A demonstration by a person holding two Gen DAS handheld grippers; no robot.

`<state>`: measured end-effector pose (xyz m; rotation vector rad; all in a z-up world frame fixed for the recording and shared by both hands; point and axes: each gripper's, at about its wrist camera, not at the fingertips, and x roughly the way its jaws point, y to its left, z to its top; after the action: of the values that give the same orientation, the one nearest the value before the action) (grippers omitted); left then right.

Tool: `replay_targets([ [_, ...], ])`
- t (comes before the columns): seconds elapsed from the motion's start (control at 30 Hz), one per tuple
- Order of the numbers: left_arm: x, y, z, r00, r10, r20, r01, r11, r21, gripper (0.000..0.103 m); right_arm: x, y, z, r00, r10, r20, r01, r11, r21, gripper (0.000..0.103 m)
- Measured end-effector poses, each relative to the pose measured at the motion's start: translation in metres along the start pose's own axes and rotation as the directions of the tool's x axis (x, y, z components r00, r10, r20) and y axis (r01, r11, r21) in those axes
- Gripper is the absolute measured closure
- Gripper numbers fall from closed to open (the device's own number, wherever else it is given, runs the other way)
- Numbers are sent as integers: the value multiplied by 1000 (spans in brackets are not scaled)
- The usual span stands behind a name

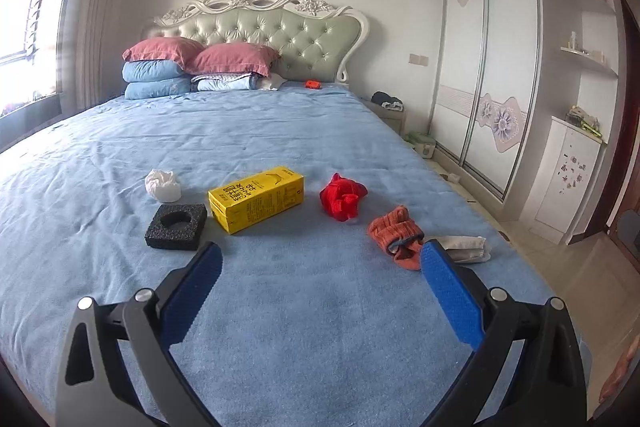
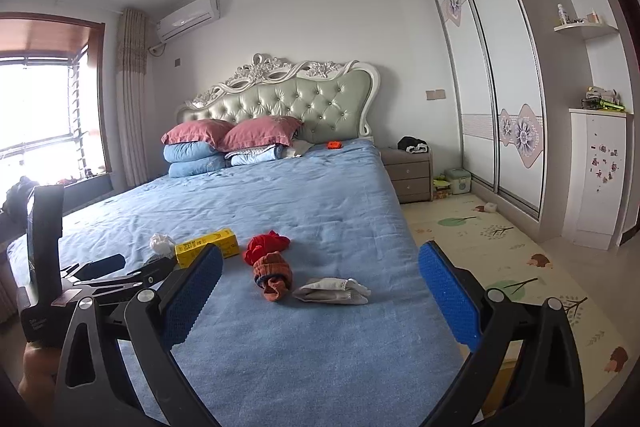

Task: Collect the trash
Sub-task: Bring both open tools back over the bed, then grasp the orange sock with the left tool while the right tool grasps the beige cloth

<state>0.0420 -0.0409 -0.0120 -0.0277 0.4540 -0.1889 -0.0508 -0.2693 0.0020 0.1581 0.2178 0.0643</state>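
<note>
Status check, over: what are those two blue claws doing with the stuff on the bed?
Left gripper open, empty. Right gripper open, empty. Yellow carton, white tissue wad untouched on bed. Nothing blocking.

Daylit, blown-out window (image 2: 40, 115), fisheye-warped edges

One carton (image 1: 256, 198), one foam block (image 1: 176, 226), three socks (image 1: 342, 197), four pillows (image 1: 236, 58).

The left claw (image 2: 120, 273) hides most of the black foam block (image 2: 157, 259).
</note>
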Motion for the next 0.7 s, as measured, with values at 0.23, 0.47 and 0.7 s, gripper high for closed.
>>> replay_targets([
  [0.23,16,-22,8,999,-47,-13,48,999,23,4,15,-2,4,999,31,-26,-31,1000,-2,8],
  [0.47,30,-39,16,999,-38,-22,39,997,62,4,34,-12,9,999,28,-36,-29,999,-25,8],
  [0.7,58,-50,23,993,-64,-100,68,997,34,4,50,-27,13,998,24,-56,-27,998,-54,8],
])
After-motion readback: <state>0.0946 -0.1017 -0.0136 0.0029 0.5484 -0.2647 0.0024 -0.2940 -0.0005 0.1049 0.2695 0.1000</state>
